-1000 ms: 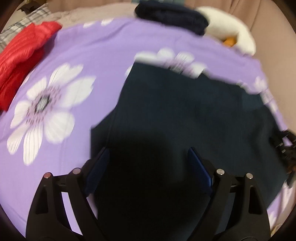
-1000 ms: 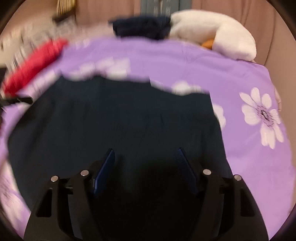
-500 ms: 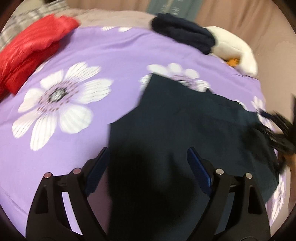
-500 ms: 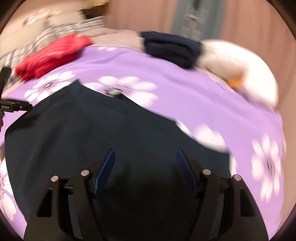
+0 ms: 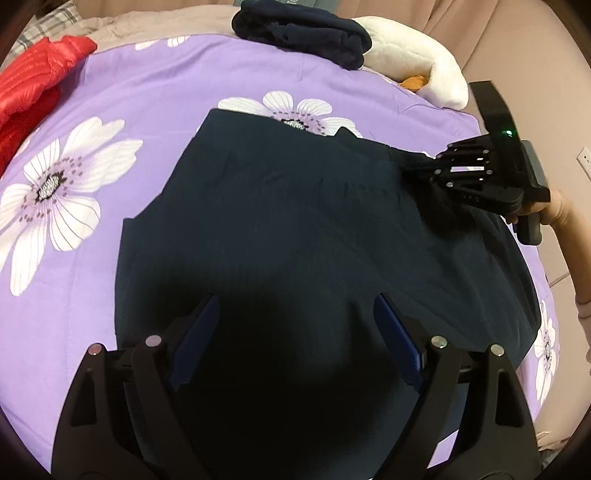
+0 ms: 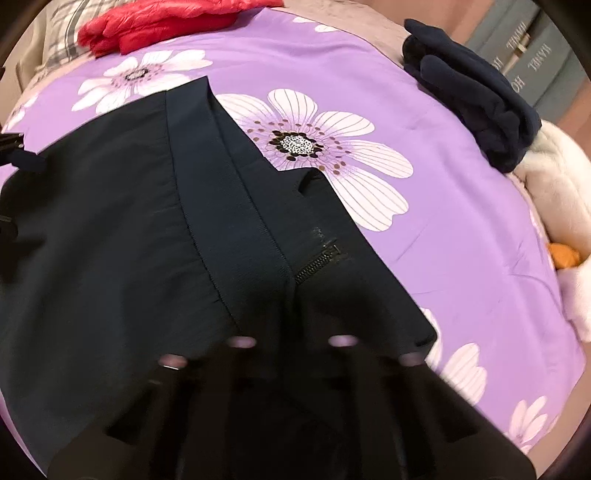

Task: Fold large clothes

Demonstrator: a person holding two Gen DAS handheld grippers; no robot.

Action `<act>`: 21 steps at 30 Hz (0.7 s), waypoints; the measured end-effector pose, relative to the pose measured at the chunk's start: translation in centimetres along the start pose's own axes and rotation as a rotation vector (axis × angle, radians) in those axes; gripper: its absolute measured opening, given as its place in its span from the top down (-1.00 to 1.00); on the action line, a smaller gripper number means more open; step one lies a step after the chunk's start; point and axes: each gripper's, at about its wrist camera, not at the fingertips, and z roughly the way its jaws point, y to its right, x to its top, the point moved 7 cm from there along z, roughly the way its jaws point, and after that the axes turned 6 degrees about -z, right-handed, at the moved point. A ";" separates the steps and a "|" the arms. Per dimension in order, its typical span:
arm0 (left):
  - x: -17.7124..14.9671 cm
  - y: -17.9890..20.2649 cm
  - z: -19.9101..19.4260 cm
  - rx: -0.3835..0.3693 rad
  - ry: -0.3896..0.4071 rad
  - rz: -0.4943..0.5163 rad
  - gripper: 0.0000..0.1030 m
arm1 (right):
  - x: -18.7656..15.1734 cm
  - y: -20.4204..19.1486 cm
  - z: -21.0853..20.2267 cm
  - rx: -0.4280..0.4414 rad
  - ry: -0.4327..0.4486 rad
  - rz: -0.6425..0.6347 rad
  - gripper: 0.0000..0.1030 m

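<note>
Navy garment (image 5: 280, 221) — right tongs (image 6: 291, 291) blurred; grip unclear.

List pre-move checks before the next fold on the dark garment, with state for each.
1. Right gripper shut at the waistband edge of the dark garment: ok; its jaws have just closed.
2. Fabric actually pinched by the right gripper: cannot tell, the right wrist view is blurred at the fingers.
3. Left gripper open above the garment, nothing between its pads: ok.
4. Garment lying flat on the purple floral bedspread: ok, only slight wrinkles.
5. Zipper region flat: not ok, the waistband corner is turned up there.
6. Folded navy pile and red jacket apart from the garment: ok.
</note>
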 end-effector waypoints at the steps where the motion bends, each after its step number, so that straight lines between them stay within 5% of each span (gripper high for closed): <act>1: 0.1 -0.1 0.2 -0.004 0.000 -0.003 -0.68 | 0.0 0.0 -0.4 -0.048 0.006 -0.026 0.92; 6: 0.9 -0.2 1.5 0.016 0.009 -0.021 -0.68 | 1.9 2.2 -0.1 -0.301 0.061 0.034 0.93; 10: 1.3 -0.3 2.1 0.038 0.006 -0.026 -0.68 | 1.7 2.1 1.5 -0.296 0.021 0.087 0.92; 13: 1.3 0.3 1.7 0.035 0.010 -0.012 -0.68 | 1.0 3.0 -2.4 -0.257 0.158 0.239 0.68; 14: 1.0 0.6 1.4 0.030 0.015 -0.002 -0.69 | 0.7 3.3 -3.5 -0.244 0.192 0.280 0.46; 16: 0.5 1.0 0.8 0.031 0.025 0.027 -0.69 | -1.4 3.2 -6.3 -0.211 0.249 0.358 0.38; 19: -0.4 1.7 0.7 0.069 0.022 0.083 -0.70 | -5.2 1.5 -6.9 -0.149 0.203 0.383 0.38; 21: -0.9 1.7 1.1 0.092 0.006 0.092 -0.70 | -8.3 0.5 -5.2 -0.176 0.088 0.361 0.39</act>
